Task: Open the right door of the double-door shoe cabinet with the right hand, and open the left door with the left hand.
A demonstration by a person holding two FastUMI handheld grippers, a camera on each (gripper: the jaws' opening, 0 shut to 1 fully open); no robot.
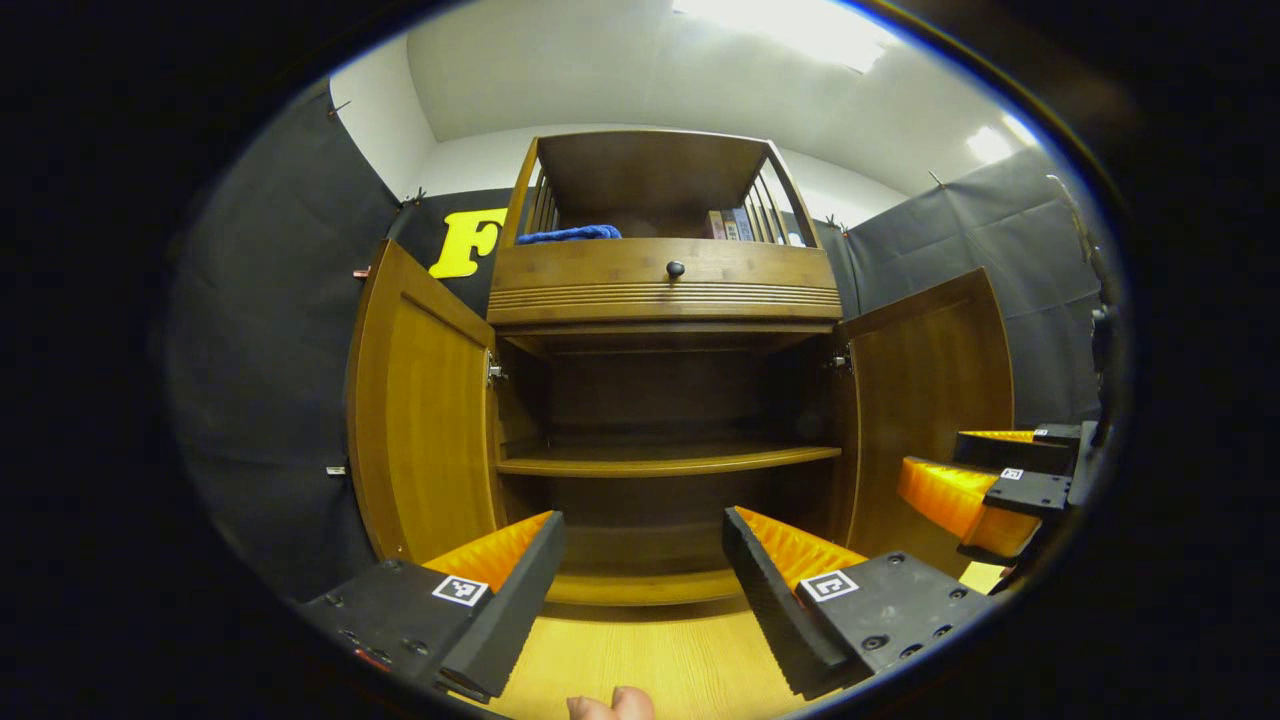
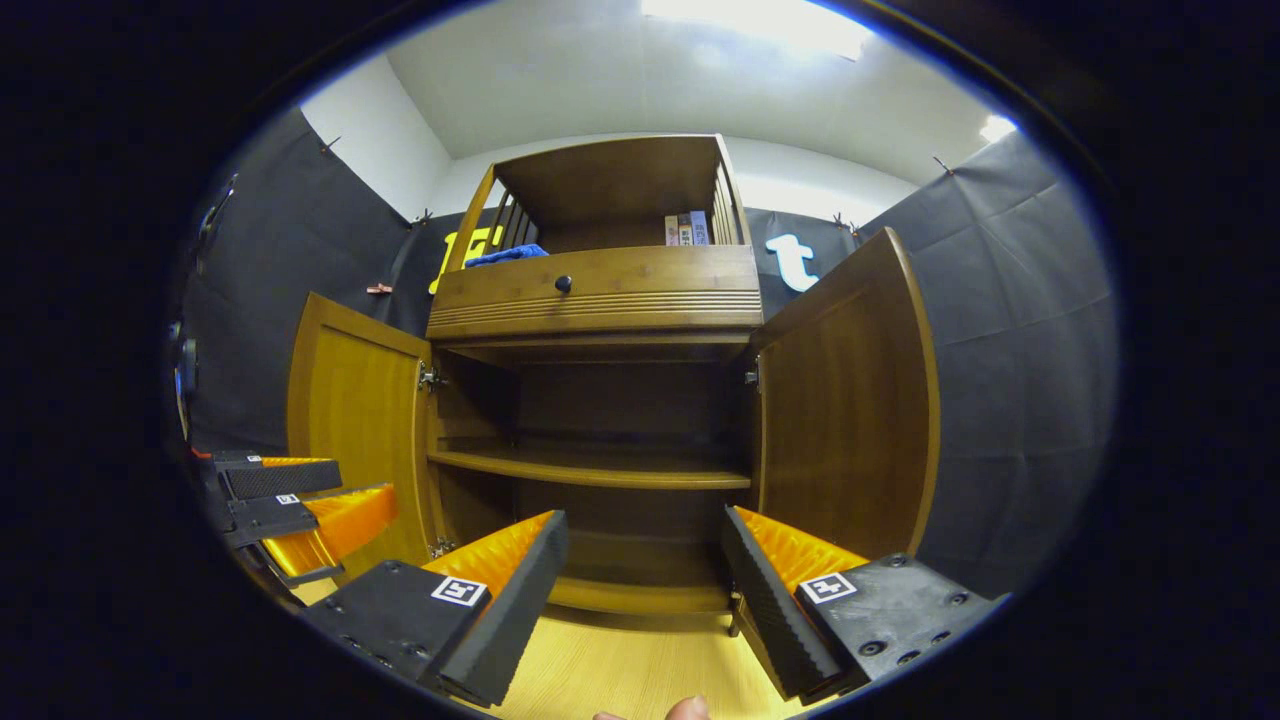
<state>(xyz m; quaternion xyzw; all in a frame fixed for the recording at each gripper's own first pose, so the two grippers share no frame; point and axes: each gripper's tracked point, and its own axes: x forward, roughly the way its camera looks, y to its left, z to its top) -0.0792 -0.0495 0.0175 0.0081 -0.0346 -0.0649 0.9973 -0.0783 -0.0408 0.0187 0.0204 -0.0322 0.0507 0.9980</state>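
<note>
Both doors, left door (image 1: 425, 420) and right door (image 2: 850, 420), stood open; left gripper (image 1: 640, 570) and right gripper (image 2: 645, 570), agape and empty, apparently needed only to withdraw.

Blue cloth (image 1: 570, 234) and a few books (image 1: 728, 224) on the upper shelf; knobbed drawer (image 1: 664, 272) beneath.

Left tool (image 1: 640, 570) and right tool (image 2: 640, 570) gape wide (nothing held), side by side.

The shoe cabinet (image 2: 600, 400) stands with both doors wide open. The left door (image 2: 355, 430) is at nine o'clock, the right door (image 2: 850, 420) at three. The right gripper (image 2: 640, 580), at six, is spread apart and holds nothing. The left gripper (image 2: 300, 510) is at eight.
</note>
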